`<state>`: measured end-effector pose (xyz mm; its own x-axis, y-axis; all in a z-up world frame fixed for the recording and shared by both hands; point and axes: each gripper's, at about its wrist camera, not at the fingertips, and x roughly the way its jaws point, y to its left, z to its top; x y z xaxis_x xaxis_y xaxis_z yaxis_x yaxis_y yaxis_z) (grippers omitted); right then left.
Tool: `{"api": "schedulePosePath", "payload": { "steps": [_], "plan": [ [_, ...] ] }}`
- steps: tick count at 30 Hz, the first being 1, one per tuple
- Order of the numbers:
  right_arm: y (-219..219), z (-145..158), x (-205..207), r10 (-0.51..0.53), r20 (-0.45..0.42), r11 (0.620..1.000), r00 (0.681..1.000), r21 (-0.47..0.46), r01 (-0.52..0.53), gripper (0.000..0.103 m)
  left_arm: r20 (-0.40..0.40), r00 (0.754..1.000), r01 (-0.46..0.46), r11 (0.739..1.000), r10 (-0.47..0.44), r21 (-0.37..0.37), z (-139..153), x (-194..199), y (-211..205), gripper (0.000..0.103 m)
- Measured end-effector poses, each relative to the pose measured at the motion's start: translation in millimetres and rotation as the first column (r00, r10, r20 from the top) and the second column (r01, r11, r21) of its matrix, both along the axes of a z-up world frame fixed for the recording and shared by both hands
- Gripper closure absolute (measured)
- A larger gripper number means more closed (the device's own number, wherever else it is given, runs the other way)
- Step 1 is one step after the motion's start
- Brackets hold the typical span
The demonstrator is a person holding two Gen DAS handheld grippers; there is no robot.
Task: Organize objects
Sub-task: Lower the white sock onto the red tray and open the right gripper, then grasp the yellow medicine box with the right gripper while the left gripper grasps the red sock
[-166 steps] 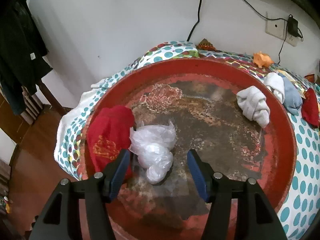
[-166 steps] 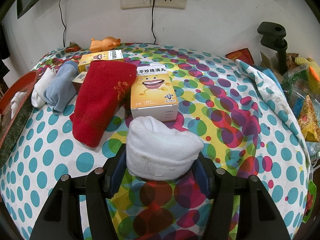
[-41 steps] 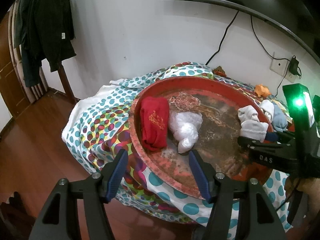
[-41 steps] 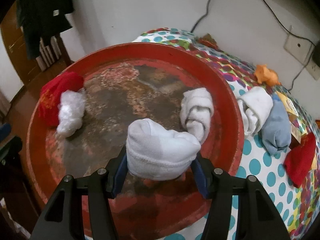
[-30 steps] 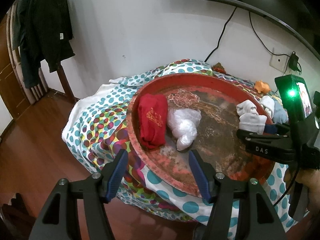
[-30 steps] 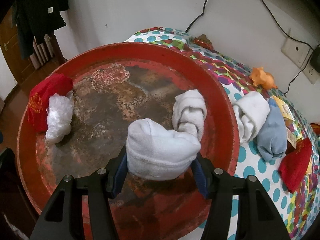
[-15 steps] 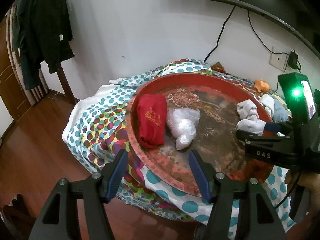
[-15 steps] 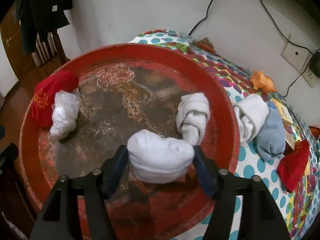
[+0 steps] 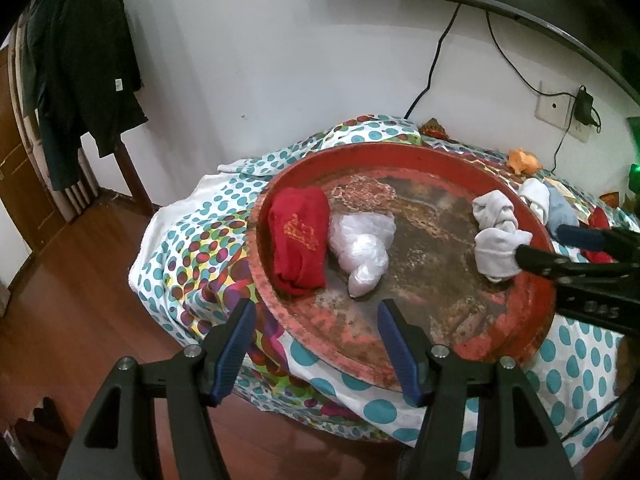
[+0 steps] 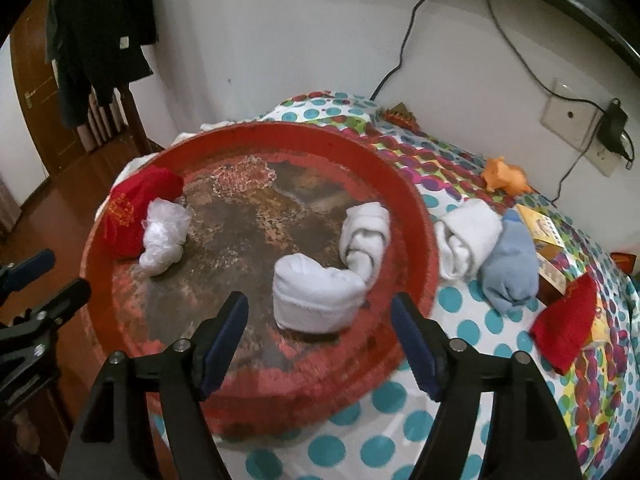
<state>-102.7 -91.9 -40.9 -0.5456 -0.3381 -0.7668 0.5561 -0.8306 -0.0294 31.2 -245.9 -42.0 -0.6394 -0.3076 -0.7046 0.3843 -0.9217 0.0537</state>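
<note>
A big round red tray [image 10: 416,216] [image 9: 536,320] lies on the dotted tablecloth. In it lie a red cloth [image 10: 132,212] [image 9: 298,236], a clear plastic bag [image 10: 164,236] [image 9: 362,248], a twisted white sock [image 10: 366,236] [image 9: 494,212] and a white sock roll [image 10: 316,298] [image 9: 496,252]. My right gripper [image 10: 320,334] is open, just behind the white roll, which rests on the tray. My left gripper [image 9: 316,344] is open and empty at the tray's near left rim.
Right of the tray lie a white sock roll [image 10: 468,238], a blue sock roll [image 10: 510,268], a red cloth [image 10: 566,324], boxes [image 10: 544,232] and an orange toy [image 10: 504,176]. A wall with sockets and cables is behind. Dark clothes [image 9: 80,80] hang left over the wooden floor.
My right gripper has opened and let go of the white sock roll, which now rests in the tray by the twisted sock, and has drawn back a little. The left gripper barely moved.
</note>
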Motion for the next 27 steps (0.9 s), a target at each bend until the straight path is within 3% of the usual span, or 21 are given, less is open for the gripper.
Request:
{"api": "schedulePosePath", "payload": {
  "steps": [7,12,18,27],
  "plan": [
    [56.0,18.5,10.0,-0.063,-0.045,0.998,0.997,-0.035,0.062,0.029,0.007,1.000,0.008,1.000,-0.008,-0.016,-2.8,-1.2,5.2,0.038],
    [124.8,7.2,0.6,-0.184,-0.032,0.983,0.982,-0.004,0.184,0.028,0.008,1.000,0.009,0.999,-0.009,-0.035,-3.0,-2.0,11.6,0.038],
    [203.8,-17.6,-15.4,-0.341,-0.011,0.940,0.940,0.027,0.341,0.028,0.011,0.999,0.031,0.998,-0.031,-0.061,-5.1,-2.6,22.6,0.038],
    [279.7,-35.5,-49.2,-0.495,-0.024,0.869,0.869,0.012,0.495,0.028,0.014,0.996,0.091,0.992,-0.090,-0.086,-6.2,-5.8,41.9,0.038]
  ]
}}
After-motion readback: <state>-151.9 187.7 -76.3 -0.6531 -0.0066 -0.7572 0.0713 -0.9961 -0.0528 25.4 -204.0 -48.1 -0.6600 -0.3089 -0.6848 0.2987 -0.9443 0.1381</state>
